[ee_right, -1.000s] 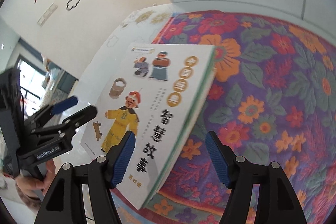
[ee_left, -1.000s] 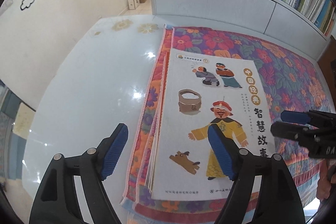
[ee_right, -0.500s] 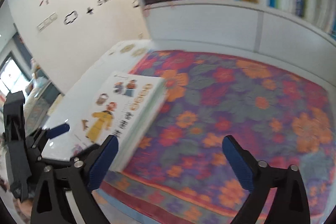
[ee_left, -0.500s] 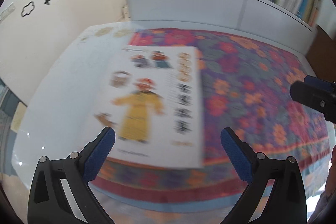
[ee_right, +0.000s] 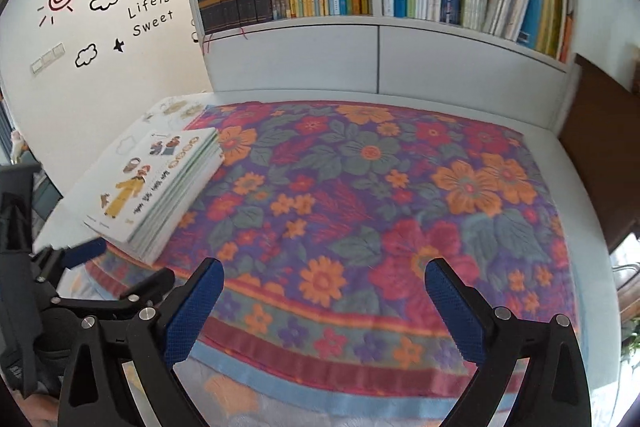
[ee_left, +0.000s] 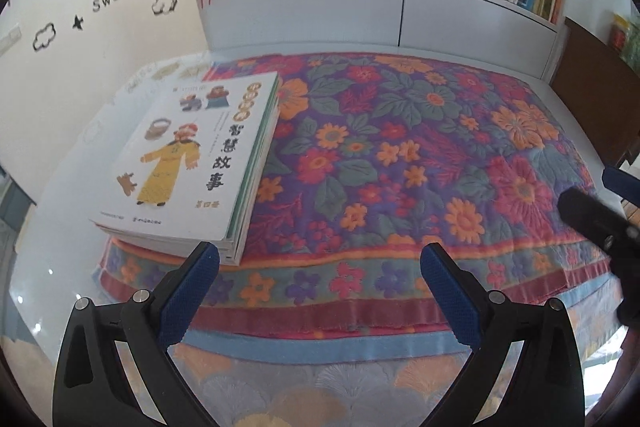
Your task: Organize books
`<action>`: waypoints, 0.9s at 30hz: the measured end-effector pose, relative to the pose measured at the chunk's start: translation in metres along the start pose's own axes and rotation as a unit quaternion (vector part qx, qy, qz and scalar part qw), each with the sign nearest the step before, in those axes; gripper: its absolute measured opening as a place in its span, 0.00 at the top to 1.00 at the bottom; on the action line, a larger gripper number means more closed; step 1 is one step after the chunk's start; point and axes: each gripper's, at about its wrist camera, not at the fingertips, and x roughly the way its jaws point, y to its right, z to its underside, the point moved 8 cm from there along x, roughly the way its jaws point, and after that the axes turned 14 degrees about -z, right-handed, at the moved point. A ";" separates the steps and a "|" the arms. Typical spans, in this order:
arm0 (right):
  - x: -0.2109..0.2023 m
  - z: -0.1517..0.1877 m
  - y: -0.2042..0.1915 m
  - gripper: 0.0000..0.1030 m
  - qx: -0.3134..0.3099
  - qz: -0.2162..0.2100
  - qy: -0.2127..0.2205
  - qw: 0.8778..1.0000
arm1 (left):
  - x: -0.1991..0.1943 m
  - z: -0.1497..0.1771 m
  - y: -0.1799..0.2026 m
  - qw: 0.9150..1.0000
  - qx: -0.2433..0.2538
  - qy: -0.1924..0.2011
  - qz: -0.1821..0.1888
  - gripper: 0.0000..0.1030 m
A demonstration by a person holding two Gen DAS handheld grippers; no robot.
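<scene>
White shelving (ee_right: pixel 376 59) packed with upright books backed the table, where a floral quilt (ee_left: pixel 400 147) lay. At ten o'clock on the quilt we saw the stack of picture books (ee_left: pixel 192 163) lying flat. Our left gripper (ee_left: pixel 320 267) and right gripper (ee_right: pixel 324 287) both gaped wide, holding nothing.

Floral quilt (ee_left: pixel 400 155) over white table (ee_left: pixel 60 195), decorated wall (ee_right: pixel 100 39) behind

We see a purple quilt (ee_left: pixel 400 155) patterned with orange and red flowers. The book (ee_left: pixel 188 163) cover is white, showing a yellow-robed figure.
</scene>
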 end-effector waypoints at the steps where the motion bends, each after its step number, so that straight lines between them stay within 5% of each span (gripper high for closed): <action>1: -0.002 0.004 -0.001 0.03 -0.003 0.006 -0.001 1.000 | -0.003 -0.001 0.001 1.000 0.001 0.005 0.001 0.02; 27: -0.006 0.020 -0.008 0.02 0.011 -0.007 -0.005 1.000 | -0.019 -0.004 0.004 1.000 -0.006 0.015 0.019 0.02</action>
